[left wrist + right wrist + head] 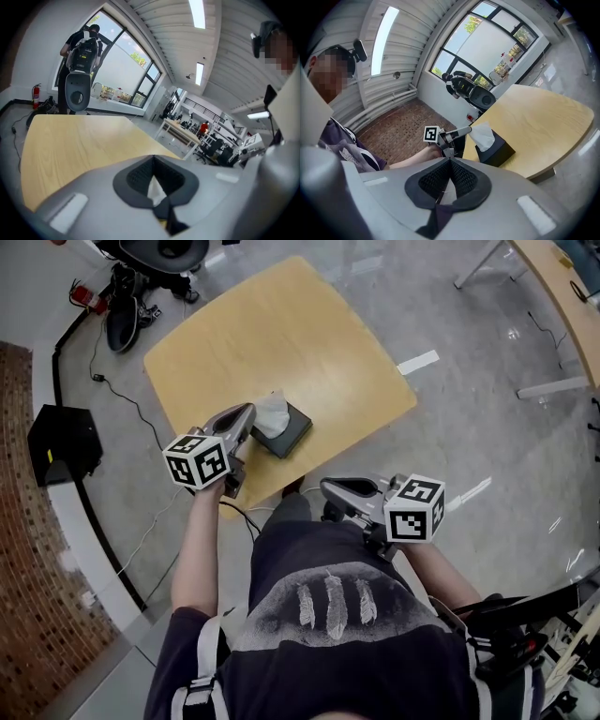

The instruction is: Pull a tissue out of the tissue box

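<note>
A black tissue box sits near the front edge of the wooden table, with a white tissue standing up out of its top. My left gripper is at that tissue's left side, shut on it. In the left gripper view a strip of white tissue shows between the closed pads of that gripper. My right gripper hangs off the table's front edge, shut and holding nothing. The right gripper view shows the box, the tissue and the left gripper pinching it.
An office chair stands beyond the table's far corner. A black case and cables lie on the floor at the left, beside a brick wall. Another table stands at the top right. My torso is close to the table's front edge.
</note>
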Available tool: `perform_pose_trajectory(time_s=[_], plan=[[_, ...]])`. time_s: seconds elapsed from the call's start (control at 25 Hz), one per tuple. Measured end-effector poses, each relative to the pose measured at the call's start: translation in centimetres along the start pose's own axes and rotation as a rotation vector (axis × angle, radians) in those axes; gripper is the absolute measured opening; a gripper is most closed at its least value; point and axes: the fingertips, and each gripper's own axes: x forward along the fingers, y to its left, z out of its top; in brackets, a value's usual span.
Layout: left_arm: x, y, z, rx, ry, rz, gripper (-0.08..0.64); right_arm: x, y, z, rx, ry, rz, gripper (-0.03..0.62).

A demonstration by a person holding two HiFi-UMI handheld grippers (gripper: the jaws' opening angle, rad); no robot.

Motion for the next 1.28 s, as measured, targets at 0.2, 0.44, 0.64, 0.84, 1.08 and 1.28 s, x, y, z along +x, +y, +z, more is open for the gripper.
perform_pose_trajectory(time_s=[0.2, 0.44, 0.64, 0.84, 1.08, 1.28], plan=[[-0.6, -1.6, 1.3, 0.011, -0.039, -0.022, 0.003, -0.1, 0.2, 0.2, -0.017, -0.015, 0.005, -0.003], [-1.1, -3.3, 3.4, 0.037, -0.079, -0.025, 0.003, -1.1, 0.3, 0.5, -0.032, -0.035, 0.007, -0.005], [-1.8, -5.4, 5.3, 0.085, -0.107, -0.024, 0.003, -2.4, 0.8, 1.0, -0.049, -0.075, 0.014, -0.003], [-2.4, -6.1, 5.8, 0.098, -0.13, -0.029, 0.003, -2.6, 0.6, 1.0, -0.069, -0.108, 0.012, -0.003], [-4.1, -7.1, 7.3, 0.113, -0.174, 0.006, 0.003, -2.8, 0.9, 2.5, -0.115, -0.119, 0.04, -0.005], [-6.2, -10.6, 6.2, 0.122, -0.196, 0.029, 0.003, -5.5, 2.7, 2.3, -0.149, -0.151, 0.062, -0.003]])
